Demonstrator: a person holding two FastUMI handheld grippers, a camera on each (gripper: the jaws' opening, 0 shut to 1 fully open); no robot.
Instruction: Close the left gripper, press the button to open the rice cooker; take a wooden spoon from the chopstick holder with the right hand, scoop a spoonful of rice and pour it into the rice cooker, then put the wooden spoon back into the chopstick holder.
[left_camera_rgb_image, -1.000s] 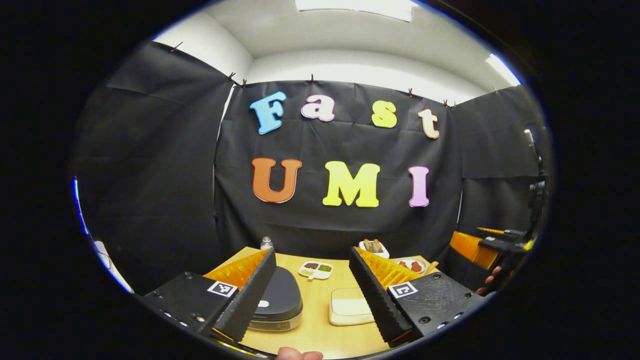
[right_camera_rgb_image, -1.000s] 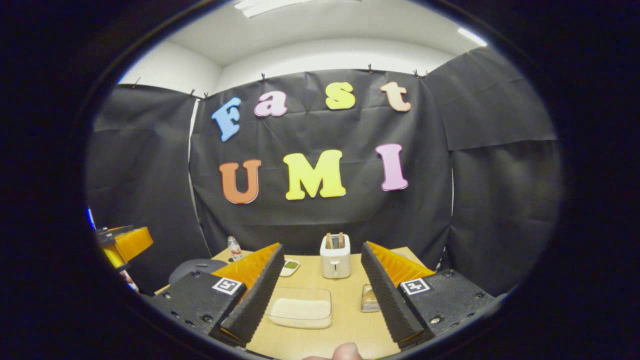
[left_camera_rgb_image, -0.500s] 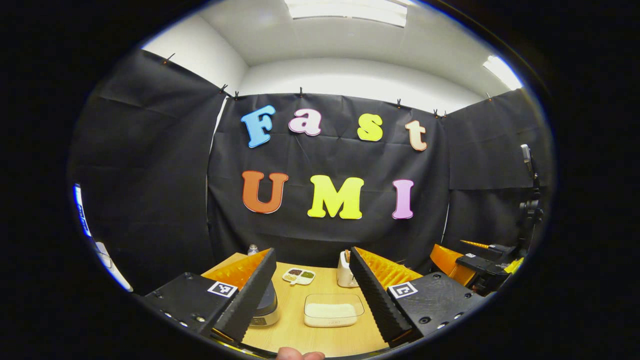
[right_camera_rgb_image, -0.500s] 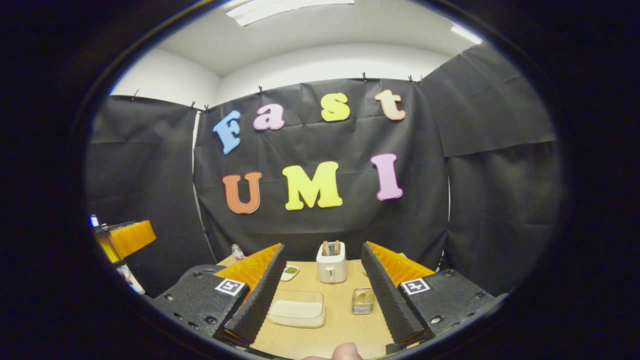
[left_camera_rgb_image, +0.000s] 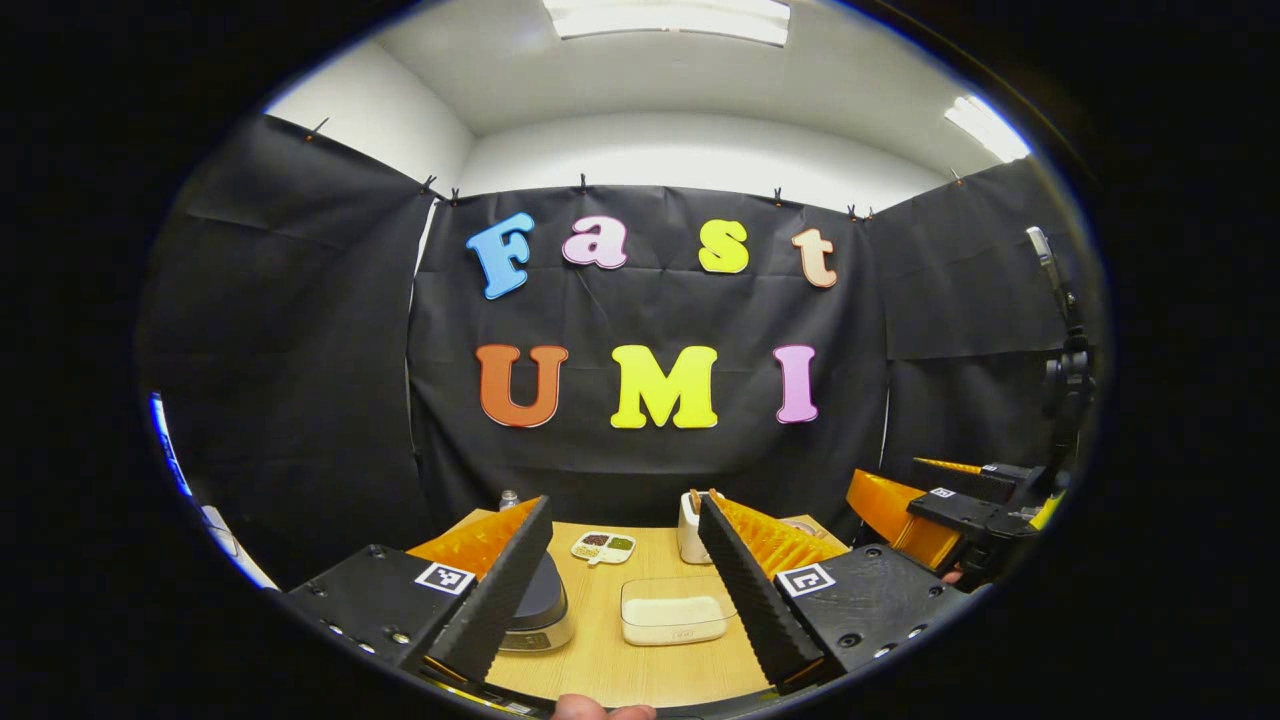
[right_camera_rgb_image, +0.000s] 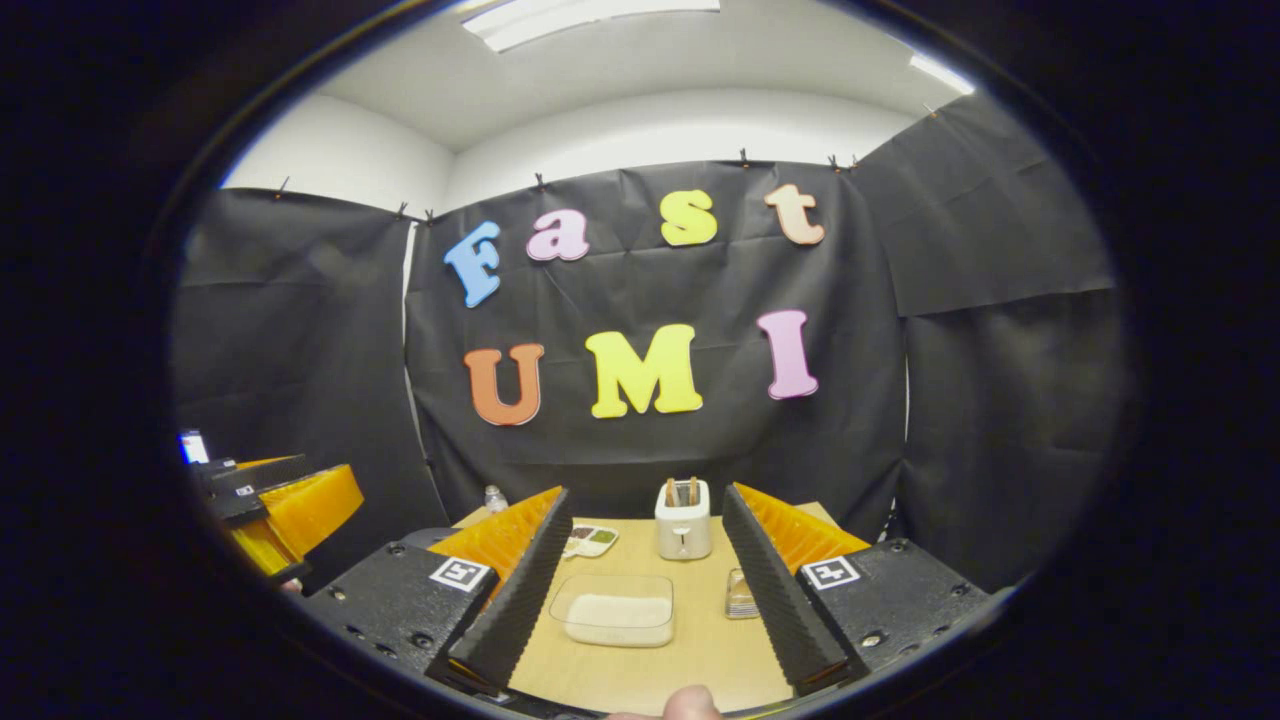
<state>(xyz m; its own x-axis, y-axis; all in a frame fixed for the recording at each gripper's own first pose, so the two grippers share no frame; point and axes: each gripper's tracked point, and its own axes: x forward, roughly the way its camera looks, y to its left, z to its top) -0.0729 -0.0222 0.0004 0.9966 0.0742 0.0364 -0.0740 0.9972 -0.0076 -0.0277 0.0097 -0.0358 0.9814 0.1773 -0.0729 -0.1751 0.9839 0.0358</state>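
The dark round rice cooker with the silver base (left_camera_rgb_image: 540, 612) is half hidden behind the left gripper's (left_camera_rgb_image: 620, 590) left finger, so its button can't be made out. The white boxy chopstick holder (left_camera_rgb_image: 689, 528) is partly covered by the right finger; in the right gripper view (right_camera_rgb_image: 682, 520) the wooden handles in its slots are too small to tell apart. Right of the right gripper's (right_camera_rgb_image: 645, 590) jaws, a small clear container (right_camera_rgb_image: 741, 595) is cut off by the finger, contents unclear, maybe cutlery. The little sectioned white dish (right_camera_rgb_image: 590, 541) is too tiny to read.
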